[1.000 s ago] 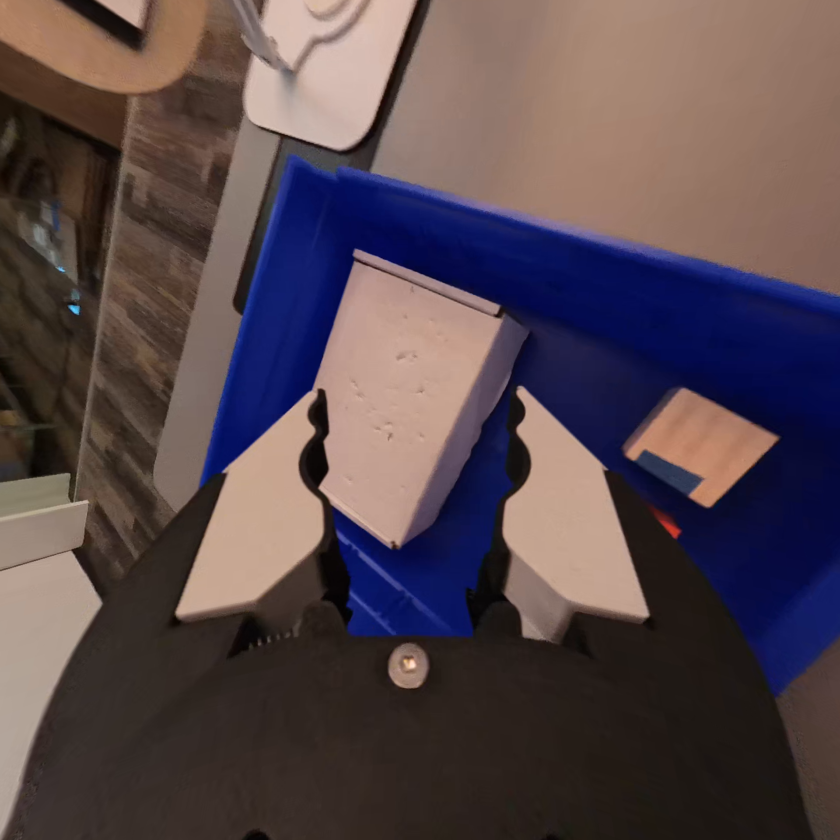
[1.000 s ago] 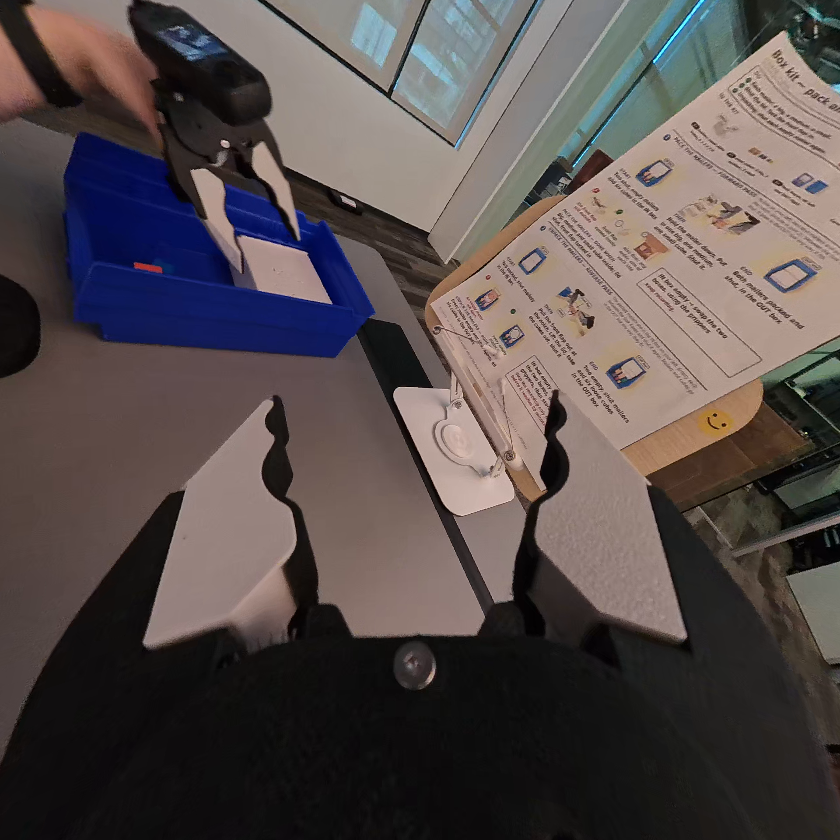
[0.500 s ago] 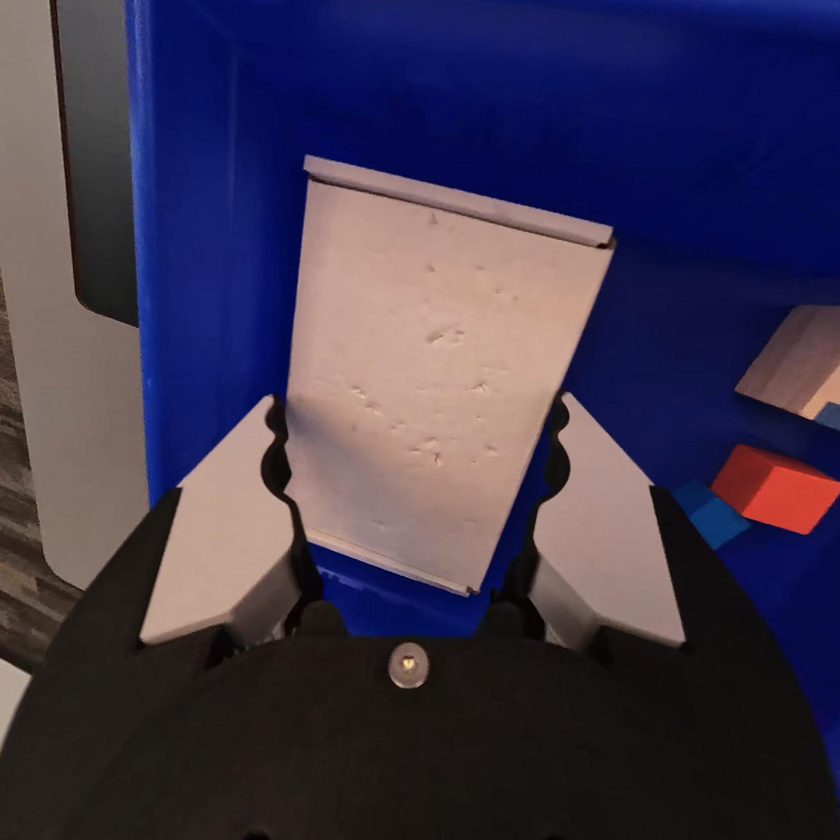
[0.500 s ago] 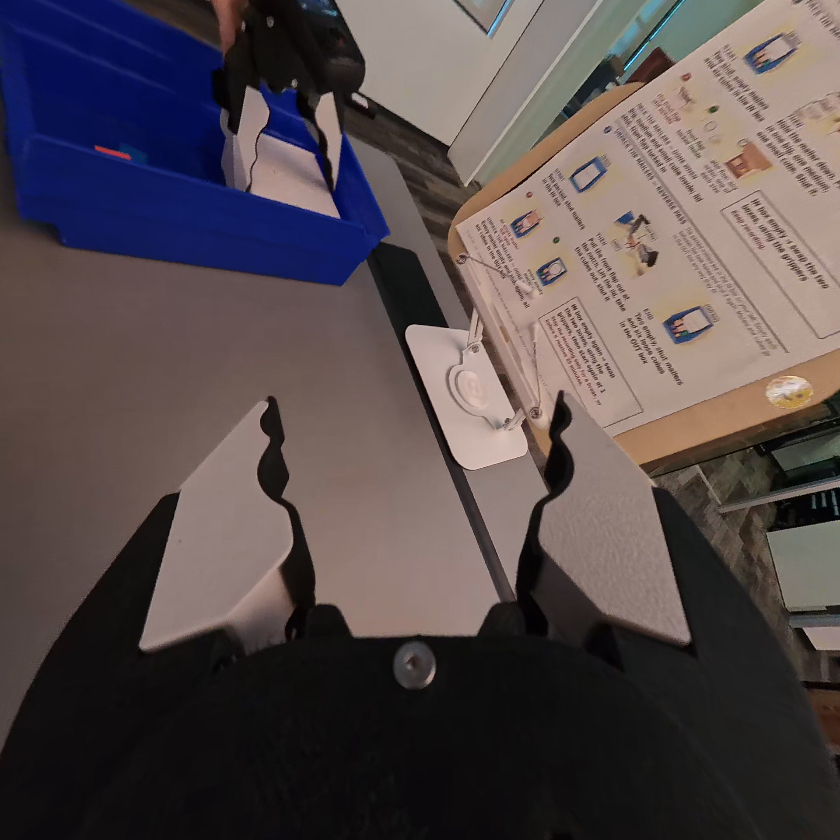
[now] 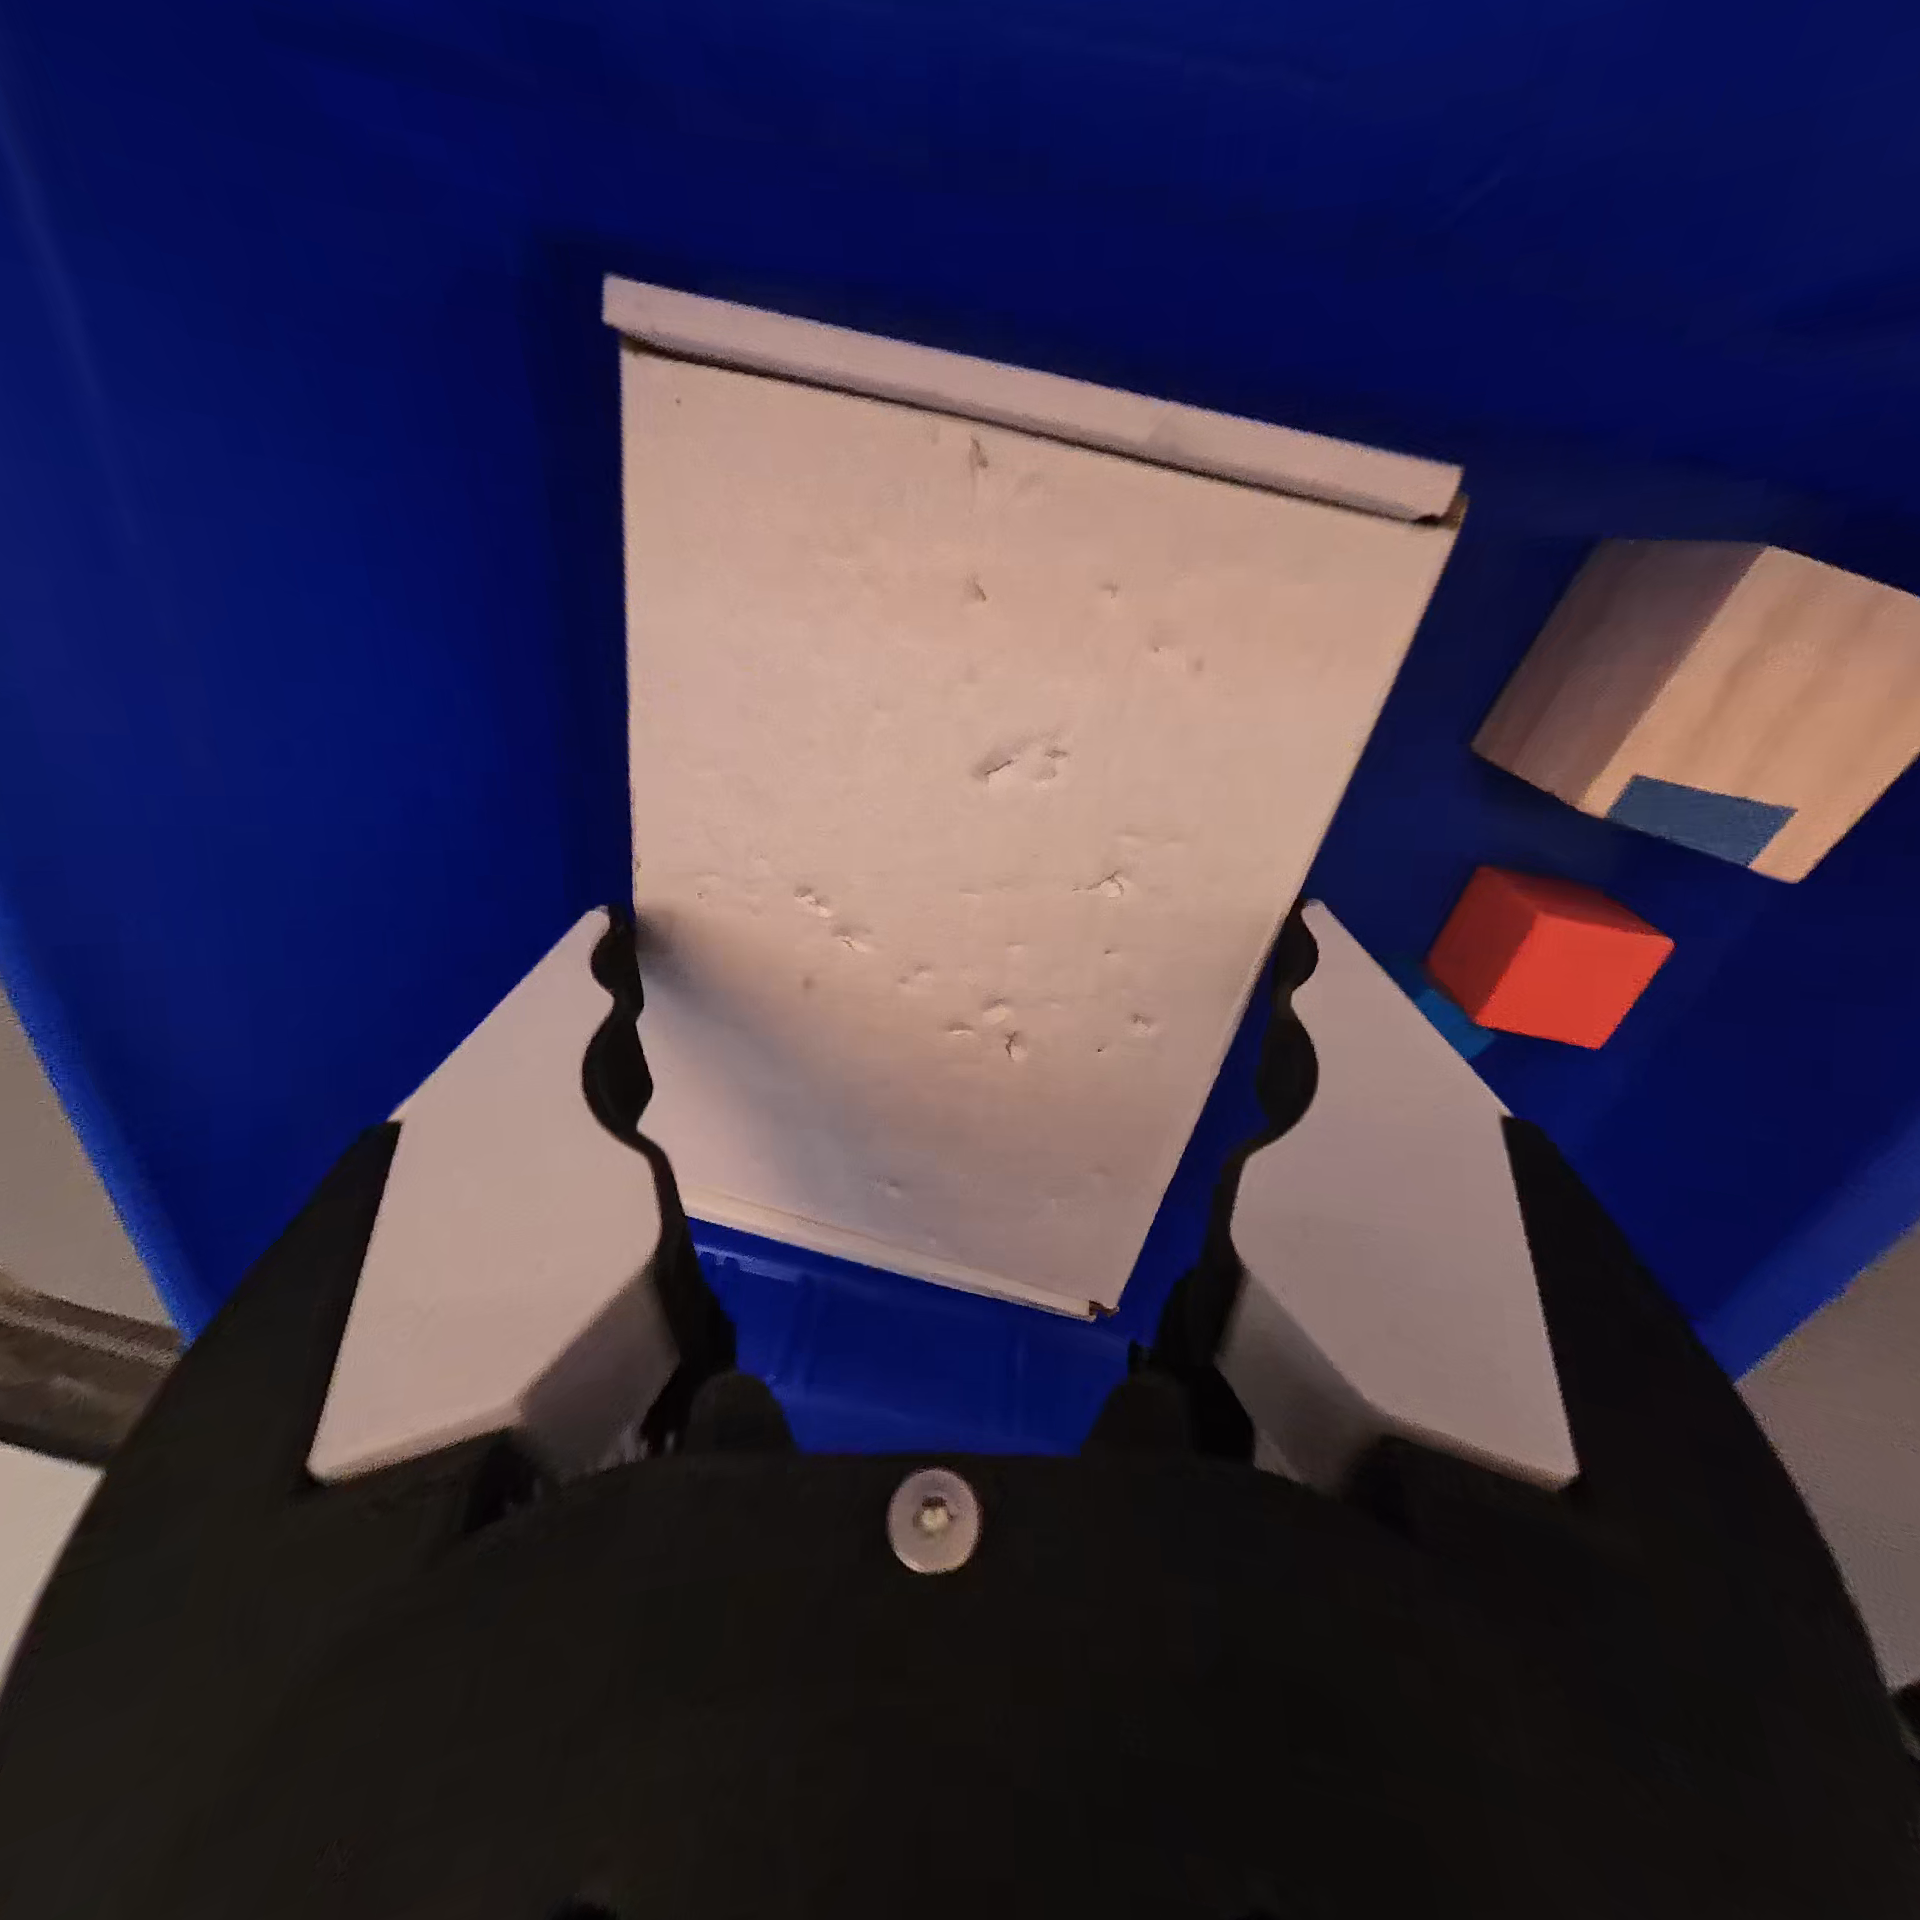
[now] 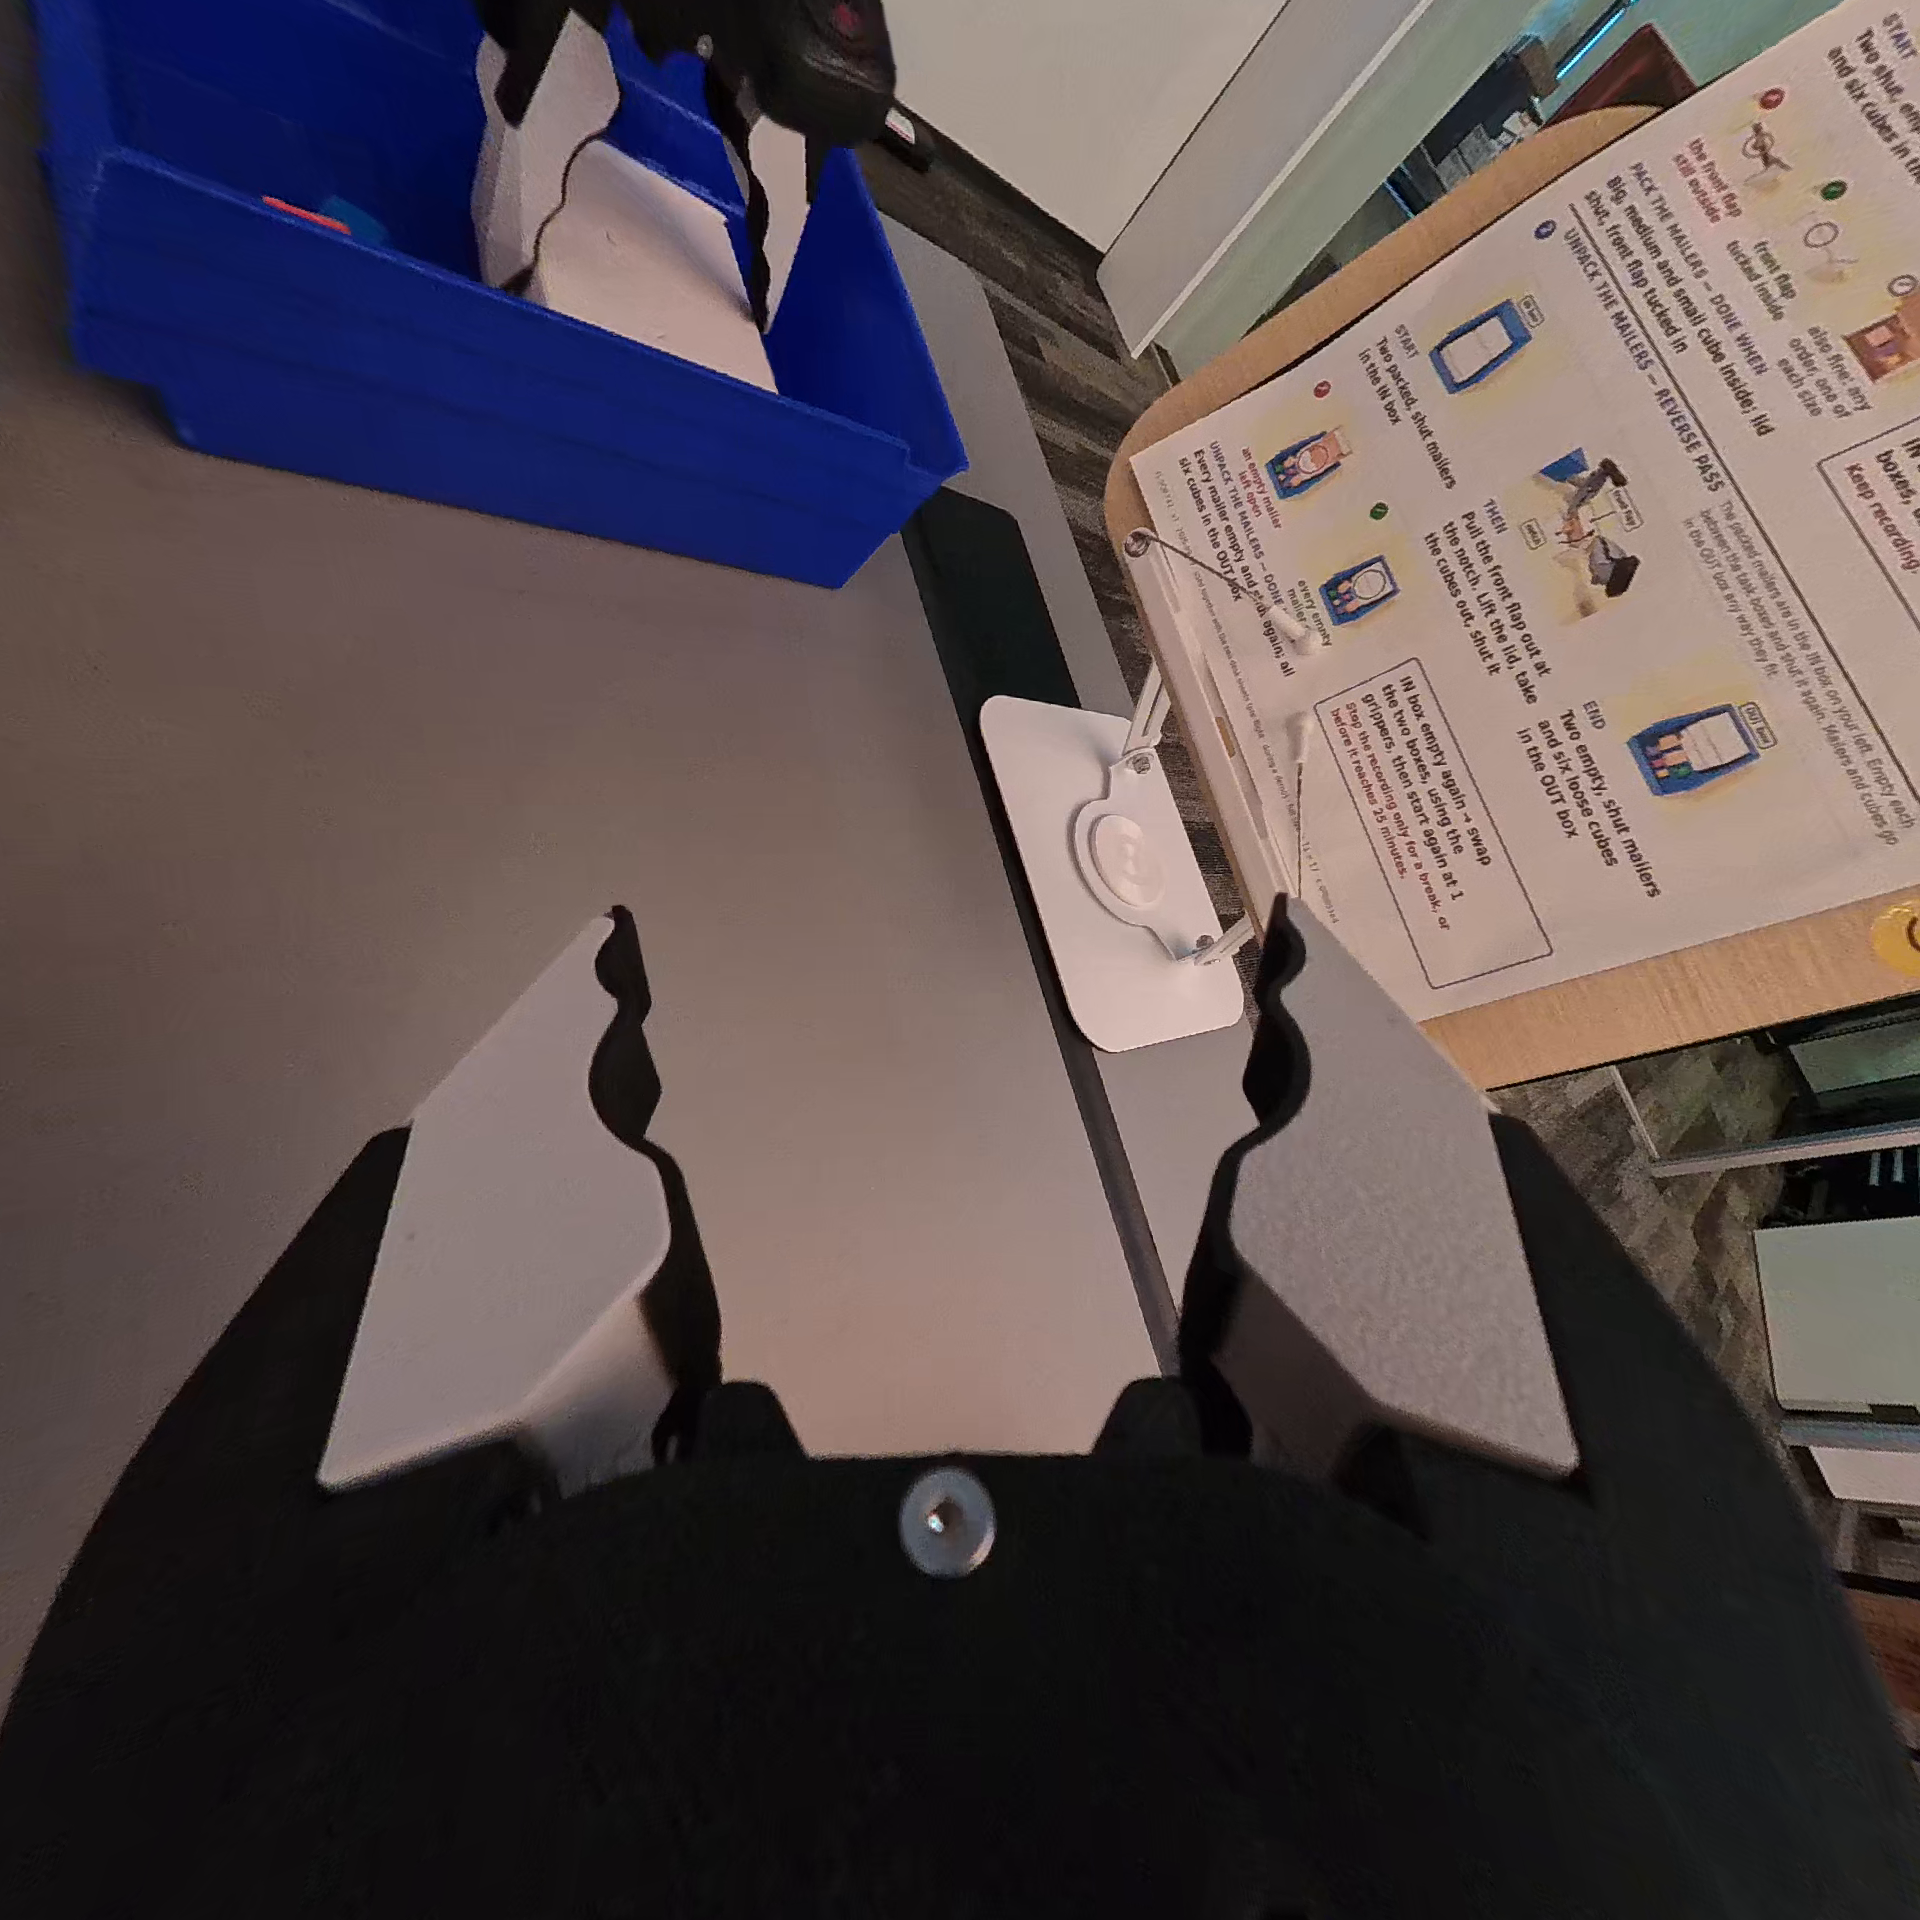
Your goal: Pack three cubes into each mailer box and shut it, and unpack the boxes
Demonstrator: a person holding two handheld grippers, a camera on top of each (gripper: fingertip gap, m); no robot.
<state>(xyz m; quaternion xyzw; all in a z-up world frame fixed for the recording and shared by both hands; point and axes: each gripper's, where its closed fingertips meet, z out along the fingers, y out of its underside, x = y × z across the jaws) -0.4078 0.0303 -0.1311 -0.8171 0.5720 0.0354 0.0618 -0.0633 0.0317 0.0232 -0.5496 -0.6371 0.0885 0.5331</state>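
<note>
A white mailer box (image 5: 966, 810), shut, lies in the blue bin (image 5: 291, 582). My left gripper (image 5: 954, 914) is open and reaches down into the bin, one finger along each long side of the mailer's near half. To the mailer's right lie a big wooden cube with a blue patch (image 5: 1704, 707), a red cube (image 5: 1548, 956) and a small blue cube (image 5: 1449, 1013). My right gripper (image 6: 945, 925) is open and empty above the grey table (image 6: 416, 831). Its view shows the left gripper (image 6: 649, 281) over the mailer (image 6: 675, 332) in the bin (image 6: 468, 416).
An instruction sheet (image 6: 1558, 520) on a wooden board stands to the right, held by a white stand with a flat base (image 6: 1112, 862) at the table's right edge. A dark strip (image 6: 987, 623) runs along that edge. Floor lies beyond. My right fingertips sit around 40 centimeters from my left ones. It is some 5 centimeters from my left tips to the red cube (image 5: 1548, 956).
My left gripper has come down from above the bin into it, and its fingers now flank the mailer. My right gripper stayed open while its view tilted down and moved nearer the bin.
</note>
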